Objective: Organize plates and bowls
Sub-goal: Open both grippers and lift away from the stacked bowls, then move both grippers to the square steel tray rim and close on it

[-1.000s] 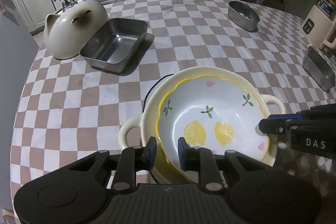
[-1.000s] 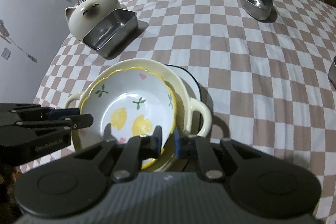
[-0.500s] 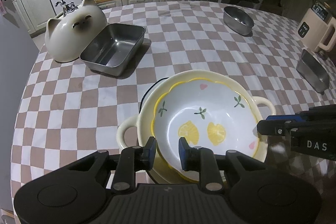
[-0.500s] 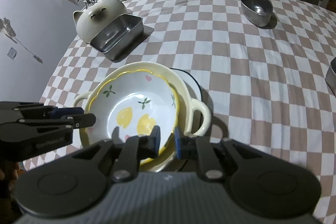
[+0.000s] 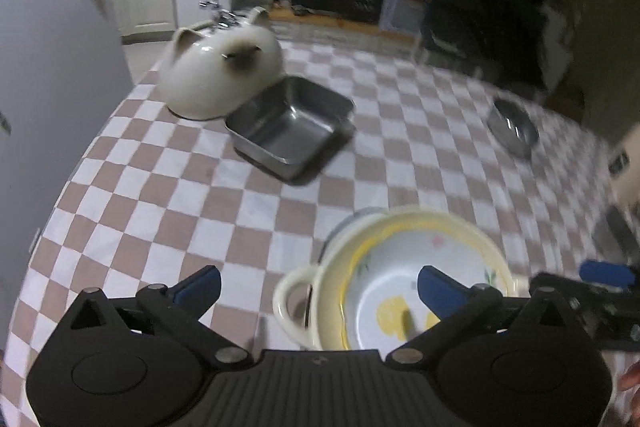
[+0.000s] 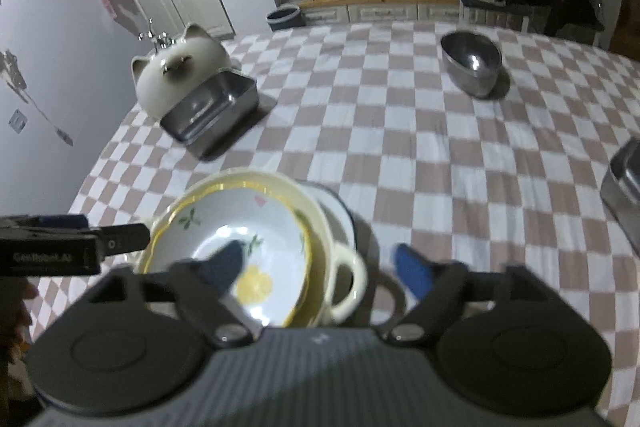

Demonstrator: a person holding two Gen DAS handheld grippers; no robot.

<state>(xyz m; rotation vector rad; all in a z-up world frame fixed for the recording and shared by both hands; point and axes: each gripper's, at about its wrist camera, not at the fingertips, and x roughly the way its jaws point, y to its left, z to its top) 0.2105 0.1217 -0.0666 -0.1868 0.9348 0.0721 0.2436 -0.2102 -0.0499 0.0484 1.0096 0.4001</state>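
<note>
Counts on checkered tablecloth (image 6: 400, 155):
- 1 lemon-print white ceramic bowl (image 6: 240, 247)
- 1 cream two-handled ceramic bowl (image 6: 344, 283) under it
- 1 dark-rimmed white plate (image 6: 340, 215) at bottom of stack
- 2 rectangular steel trays (image 6: 212, 107) (image 6: 624, 183)
- 1 round steel bowl (image 6: 472, 61)
- 1 cat-shaped white ceramic dish (image 6: 176, 79)

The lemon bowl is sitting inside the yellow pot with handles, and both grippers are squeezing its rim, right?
Not quite. The lemon bowl does sit inside the yellow pot with handles, but neither gripper is squeezing it. Both wrist views show the left gripper and the right gripper with fingers spread wide open, clear of the rim.
</note>
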